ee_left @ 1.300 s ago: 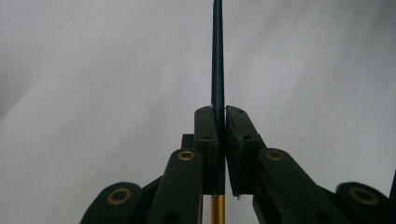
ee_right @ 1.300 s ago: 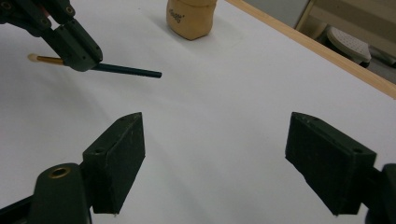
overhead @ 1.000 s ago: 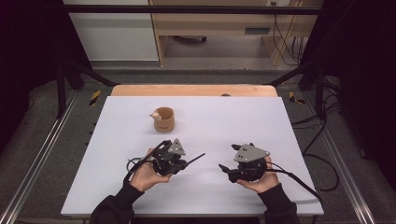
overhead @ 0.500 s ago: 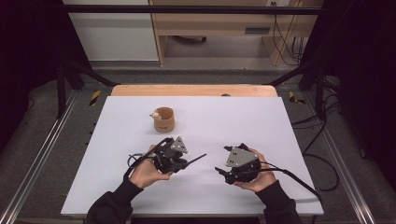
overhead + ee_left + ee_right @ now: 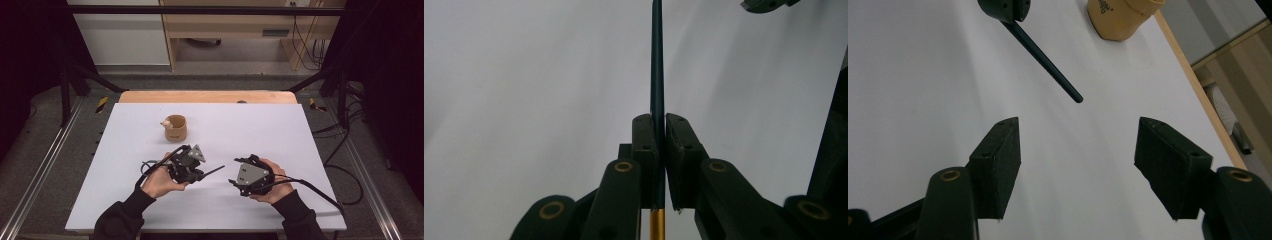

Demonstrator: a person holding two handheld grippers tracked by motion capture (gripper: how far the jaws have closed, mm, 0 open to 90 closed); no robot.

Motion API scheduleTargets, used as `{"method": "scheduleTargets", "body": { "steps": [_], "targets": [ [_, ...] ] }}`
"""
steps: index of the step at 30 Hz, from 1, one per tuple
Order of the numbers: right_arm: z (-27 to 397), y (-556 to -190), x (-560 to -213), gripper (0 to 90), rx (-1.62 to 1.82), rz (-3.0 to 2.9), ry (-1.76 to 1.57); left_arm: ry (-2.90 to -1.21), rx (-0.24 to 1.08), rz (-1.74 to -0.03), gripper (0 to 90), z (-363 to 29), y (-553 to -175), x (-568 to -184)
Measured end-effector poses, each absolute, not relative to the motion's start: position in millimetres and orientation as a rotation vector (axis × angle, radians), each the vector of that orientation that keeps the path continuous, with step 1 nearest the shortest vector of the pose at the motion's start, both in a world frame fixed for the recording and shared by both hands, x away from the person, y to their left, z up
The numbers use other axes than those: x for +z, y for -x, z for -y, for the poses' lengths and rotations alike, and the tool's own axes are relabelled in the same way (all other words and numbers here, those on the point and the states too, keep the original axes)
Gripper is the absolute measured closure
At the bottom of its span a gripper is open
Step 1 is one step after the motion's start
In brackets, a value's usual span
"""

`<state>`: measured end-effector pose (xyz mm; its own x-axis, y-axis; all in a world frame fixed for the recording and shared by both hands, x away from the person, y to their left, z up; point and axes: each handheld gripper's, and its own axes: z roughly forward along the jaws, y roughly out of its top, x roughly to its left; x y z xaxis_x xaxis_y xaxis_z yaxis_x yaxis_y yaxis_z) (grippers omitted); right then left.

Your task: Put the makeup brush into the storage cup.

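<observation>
Both hands rest near the worktop's front edge. The left claw is clamped tight; the right claw, empty, has just been closing.

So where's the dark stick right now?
In the high view the stick is clamped in the left tongs at the table's near middle, its free end pointing toward the right tongs, with the cup behind.

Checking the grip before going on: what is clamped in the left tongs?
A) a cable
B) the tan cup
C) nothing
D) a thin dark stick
D: the left gripper view shows the left tongs shut on a thin dark stick, while the tan cup stands apart on the table.
</observation>
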<state>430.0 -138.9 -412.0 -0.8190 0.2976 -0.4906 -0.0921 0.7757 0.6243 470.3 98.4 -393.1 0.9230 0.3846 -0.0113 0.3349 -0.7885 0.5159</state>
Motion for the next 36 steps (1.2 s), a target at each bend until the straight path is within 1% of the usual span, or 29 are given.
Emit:
{"method": "scheduleTargets", "body": {
  "steps": [8,16,24,25,28,29,36],
  "targets": [
    [137.4,-428.1,-416.5,42.5,0.838,-2.347,-0.007,-2.571,0.097,-0.508,83.0,-88.1,-471.4,-393.7],
    [136.6,-427.4,-418.7,46.3,0.778,-2.342,0.083,-2.568,0.084,-0.511,83.0,-79.7,-470.9,-391.1],
    [134.5,-426.1,-421.2,48.5,0.778,-2.341,0.098,-2.593,0.069,-0.497,83.0,-68.6,-469.8,-389.0],
    [135.3,-428.3,-420.4,48.9,0.759,-2.331,0.147,-2.596,0.068,-0.496,83.0,-67.2,-469.8,-389.1],
    [133.2,-425.7,-422.5,50.6,0.768,-2.336,0.116,-2.601,0.057,-0.498,83.0,-63.8,-470.0,-389.3],
    [134.8,-429.0,-419.9,51.3,0.726,-2.331,0.194,-2.608,0.058,-0.497,83.0,-62.9,-470.1,-388.9],
    [131.1,-429.1,-420.6,55.6,0.692,-2.331,0.25,-2.61,0.046,-0.497,83.0,-58.3,-469.5,-388.4]
  ]
}}
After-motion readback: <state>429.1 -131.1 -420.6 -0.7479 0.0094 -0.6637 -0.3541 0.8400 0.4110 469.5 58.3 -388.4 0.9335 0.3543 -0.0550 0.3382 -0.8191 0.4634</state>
